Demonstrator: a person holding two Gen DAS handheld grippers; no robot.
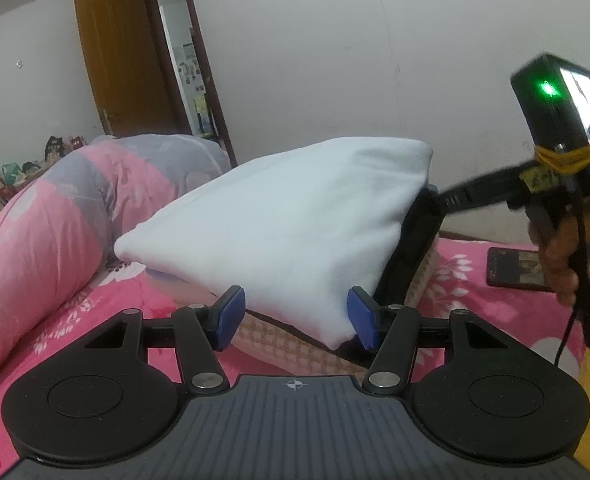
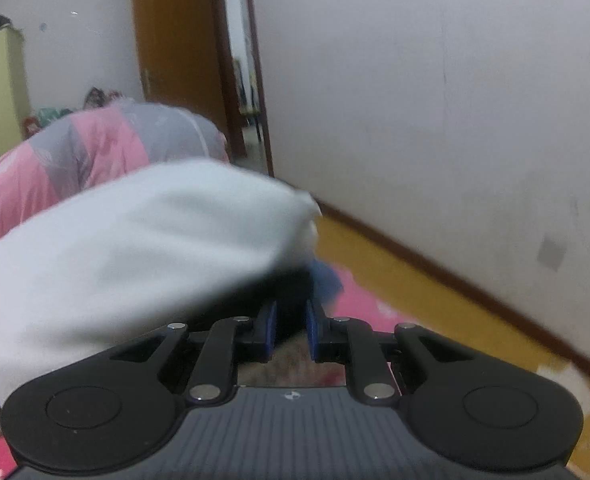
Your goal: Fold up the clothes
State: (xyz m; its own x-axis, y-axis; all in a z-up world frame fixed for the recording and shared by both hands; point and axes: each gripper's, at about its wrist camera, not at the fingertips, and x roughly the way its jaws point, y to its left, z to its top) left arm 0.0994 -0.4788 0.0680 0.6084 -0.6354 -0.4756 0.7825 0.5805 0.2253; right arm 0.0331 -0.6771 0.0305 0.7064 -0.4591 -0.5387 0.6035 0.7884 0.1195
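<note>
- I hold two grippers. My left gripper [image 1: 295, 316] has its two blue pads [image 1: 230, 317] spread wide, with nothing pinched between them.
- My right gripper [image 2: 291, 330] has its pads drawn narrow; something dark sits in the slot ahead of them, but blur keeps me from telling whether they actually pinch it.
- One white garment [image 1: 287, 224] is in play: a soft, smooth, matte cloth folded into a thick wedge, raised off the bed. Its lowest corner dips down just beside my left gripper's right-hand pad, whether touching I cannot tell.
- In my right wrist view the same white garment [image 2: 135, 248] fills the space ahead and to the left of the fingers, with a dark layer under its near edge.
- From the left wrist view, my right hand [image 1: 563, 256] grips its tool out to the right, the tool's nose reaching under the raised far corner of the cloth, where a black fabric [image 1: 411, 248] hangs below.
- One phone [image 1: 517, 269] lies flat and dark on the pink floral sheet [image 1: 475, 296], to the right of the cloth.
- One puffy pink-and-grey quilt [image 1: 75, 208] is heaped to the left, close against the garment's far left corner.
- Below the cloth a woven, checked mat [image 1: 291, 344] shows on the bed.
- To the right the bed ends at a yellow wooden floor [image 2: 415, 276] running to a plain white wall [image 2: 435, 100]; one brown door [image 1: 123, 64] stands open ahead.
</note>
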